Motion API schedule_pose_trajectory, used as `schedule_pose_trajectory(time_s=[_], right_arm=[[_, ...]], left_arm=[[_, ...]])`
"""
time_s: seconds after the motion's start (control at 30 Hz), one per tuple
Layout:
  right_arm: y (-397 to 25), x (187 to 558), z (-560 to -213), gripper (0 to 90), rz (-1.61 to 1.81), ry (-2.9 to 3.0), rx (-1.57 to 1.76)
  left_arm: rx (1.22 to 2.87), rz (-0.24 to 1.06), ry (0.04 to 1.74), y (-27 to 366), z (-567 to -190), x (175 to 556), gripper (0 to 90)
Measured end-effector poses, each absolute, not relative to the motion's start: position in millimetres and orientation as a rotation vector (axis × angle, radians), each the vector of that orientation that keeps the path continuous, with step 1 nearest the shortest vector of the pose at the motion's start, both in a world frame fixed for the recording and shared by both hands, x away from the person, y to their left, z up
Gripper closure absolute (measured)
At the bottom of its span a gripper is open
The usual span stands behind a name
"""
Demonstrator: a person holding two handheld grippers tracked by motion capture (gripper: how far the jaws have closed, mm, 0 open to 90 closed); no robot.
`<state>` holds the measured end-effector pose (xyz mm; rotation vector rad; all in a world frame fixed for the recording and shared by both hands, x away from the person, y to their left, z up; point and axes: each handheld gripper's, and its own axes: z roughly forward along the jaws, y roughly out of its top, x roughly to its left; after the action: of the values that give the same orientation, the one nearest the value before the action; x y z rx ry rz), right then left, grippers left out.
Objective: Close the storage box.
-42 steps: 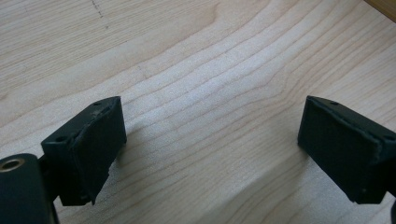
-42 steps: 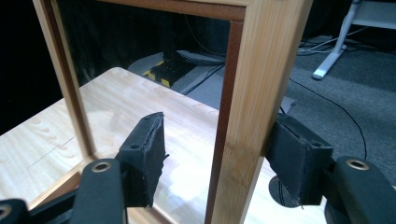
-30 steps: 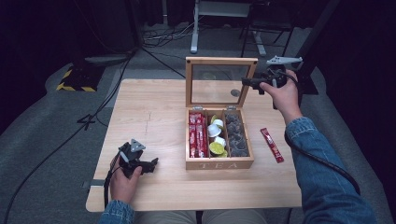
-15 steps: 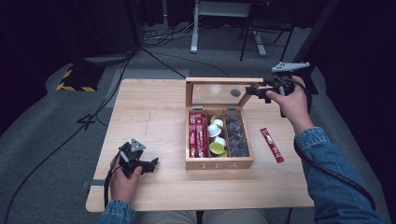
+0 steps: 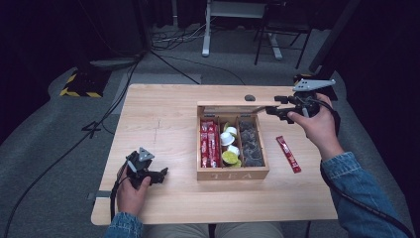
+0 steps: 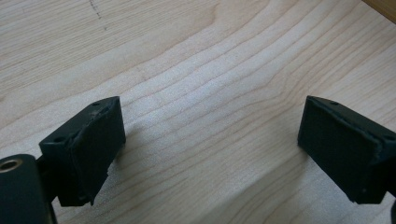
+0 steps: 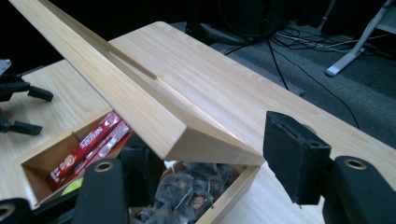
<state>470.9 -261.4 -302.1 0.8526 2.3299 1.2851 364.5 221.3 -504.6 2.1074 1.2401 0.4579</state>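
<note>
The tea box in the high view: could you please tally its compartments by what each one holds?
Red stick packets: 1
Round capsules: 1
Dark tea bags: 1
Total: 3 compartments in the tea box

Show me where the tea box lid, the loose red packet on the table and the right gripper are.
tea box lid [image 7: 154, 112]: right gripper view, on its pale wooden frame near the corner.
loose red packet [image 5: 288, 153]: high view, on the middle of the packet.
right gripper [image 5: 272, 110]: high view, midway between its fingertips at the lid's edge.
</note>
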Motion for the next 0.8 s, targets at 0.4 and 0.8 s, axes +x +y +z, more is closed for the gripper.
schedule_pose_trajectory(time_s=[0.4,0.8], right_arm=[[-259,444,-311,40.9,1.193,2.376,0.833],[-260,419,-326,40.7,1.149,2.416,0.781]], left_arm=[[2.107,0.457,1.240,221,-505,364,7.8],[2.109,0.458,1.238,221,-505,365,7.8]])
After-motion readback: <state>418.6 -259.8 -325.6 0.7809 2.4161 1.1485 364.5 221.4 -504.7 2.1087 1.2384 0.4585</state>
